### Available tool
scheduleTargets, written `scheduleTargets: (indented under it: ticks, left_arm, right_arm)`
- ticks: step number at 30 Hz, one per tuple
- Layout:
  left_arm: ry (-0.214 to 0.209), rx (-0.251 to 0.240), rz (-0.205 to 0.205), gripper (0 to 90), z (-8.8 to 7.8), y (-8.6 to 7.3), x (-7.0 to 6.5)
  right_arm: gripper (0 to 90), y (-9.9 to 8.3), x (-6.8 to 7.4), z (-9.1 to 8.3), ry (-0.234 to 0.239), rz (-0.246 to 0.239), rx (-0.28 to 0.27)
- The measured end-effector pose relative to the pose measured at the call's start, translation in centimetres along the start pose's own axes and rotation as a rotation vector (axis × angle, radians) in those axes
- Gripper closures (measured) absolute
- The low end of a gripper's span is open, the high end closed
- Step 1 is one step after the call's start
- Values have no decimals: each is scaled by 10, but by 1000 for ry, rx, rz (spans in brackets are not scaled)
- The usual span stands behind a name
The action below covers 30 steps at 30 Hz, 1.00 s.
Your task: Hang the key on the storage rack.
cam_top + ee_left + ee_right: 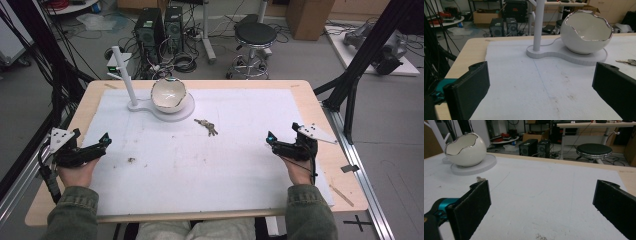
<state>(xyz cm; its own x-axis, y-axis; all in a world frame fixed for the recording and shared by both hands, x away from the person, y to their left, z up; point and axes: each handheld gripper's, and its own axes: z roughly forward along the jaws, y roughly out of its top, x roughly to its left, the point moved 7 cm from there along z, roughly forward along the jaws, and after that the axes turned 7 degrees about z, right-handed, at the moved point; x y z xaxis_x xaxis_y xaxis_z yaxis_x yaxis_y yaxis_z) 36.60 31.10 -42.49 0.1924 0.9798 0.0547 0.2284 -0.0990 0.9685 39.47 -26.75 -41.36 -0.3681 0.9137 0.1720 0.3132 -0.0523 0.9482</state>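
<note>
An eggshell-shaped white bowl (168,94) sits on a grey stand (185,111) at the bench's (310,95) far side. Just beside the stand lies a bunch of keys (207,127). Left gripper (102,142) and right gripper (272,141) rest well apart from the bowl, jaws spread wide, holding nothing.

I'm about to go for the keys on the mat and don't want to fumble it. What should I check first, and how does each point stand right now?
1. Left hand-held gripper open: ok, jaws stand wide apart with nothing between them.
2. Right hand-held gripper open: ok, jaws wide and empty.
3. Keys free to grasp: ok, they lie flat on the white mat, apart from the stand.
4. Path to the keys: ok, bare mat lies between both grippers and the keys.
5. Egg-shaped bowl steady: ok, upright on its round white stand, clear of the keys.
6. Bowl contents: cannot tell fully; the part of the inside in sight looks empty.
</note>
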Motion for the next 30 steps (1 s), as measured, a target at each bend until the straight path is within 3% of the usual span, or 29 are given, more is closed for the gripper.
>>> scheduleTargets:
  ticks: [21, 27, 30]
  left_arm:
    - [-15, 9, -1, 17, 1, -1, -2]
    - [-32, 18, -10, 17, 4, -3, -5]
    - [-28, 15, -4, 17, 3, -3, -4]
  right_arm:
    - [6, -1, 0, 2, -5, 2, 11]
    - [6, -1, 3, 11, -1, -2, 31]
    - [6, -1, 8, 19, 12, -25, 63]
